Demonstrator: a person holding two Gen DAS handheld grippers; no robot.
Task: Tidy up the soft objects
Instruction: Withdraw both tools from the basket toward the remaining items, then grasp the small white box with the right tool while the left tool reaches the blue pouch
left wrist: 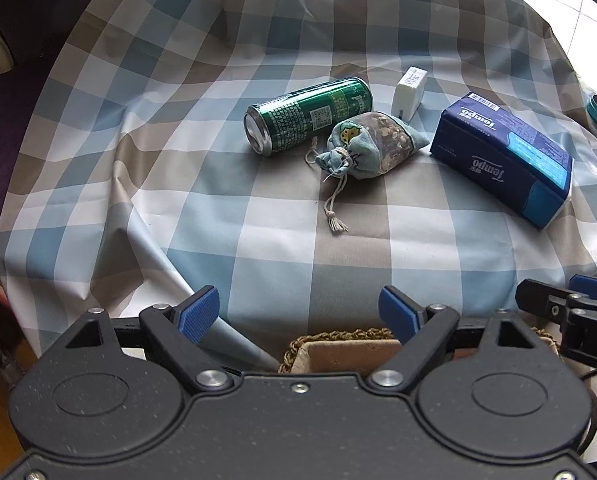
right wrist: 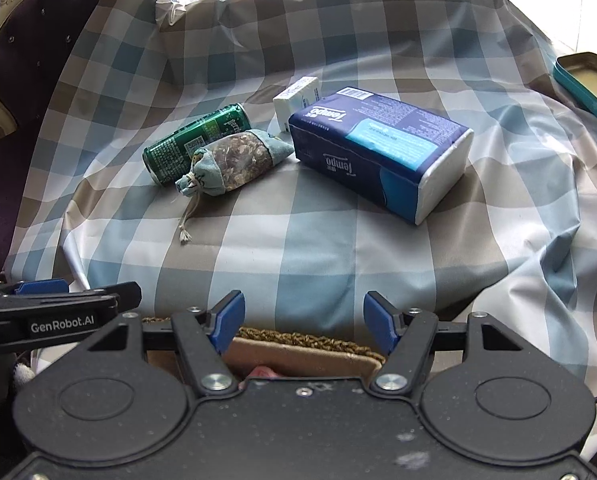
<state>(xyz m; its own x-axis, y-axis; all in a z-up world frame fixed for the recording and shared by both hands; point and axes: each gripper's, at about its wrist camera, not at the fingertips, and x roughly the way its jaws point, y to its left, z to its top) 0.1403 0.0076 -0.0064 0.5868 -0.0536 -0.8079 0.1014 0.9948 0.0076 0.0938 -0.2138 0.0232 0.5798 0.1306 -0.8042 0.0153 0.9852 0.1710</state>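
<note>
A small drawstring sachet bag (left wrist: 372,145) lies mid-table, touching a green can (left wrist: 308,115) on its side; the bag also shows in the right wrist view (right wrist: 236,160). A blue Tempo tissue pack (left wrist: 502,156) lies to its right, also in the right wrist view (right wrist: 382,148). A woven basket (left wrist: 338,350) sits at the near edge under both grippers, also in the right wrist view (right wrist: 306,350). My left gripper (left wrist: 300,314) is open and empty. My right gripper (right wrist: 300,320) is open and empty. Both hover over the basket, well short of the objects.
A small white box (left wrist: 410,90) stands behind the bag. A teal tin lid (right wrist: 586,84) lies at the far right. A checked cloth (left wrist: 258,220) covers the table and drapes off the left. A purple chair (right wrist: 38,40) stands at the far left.
</note>
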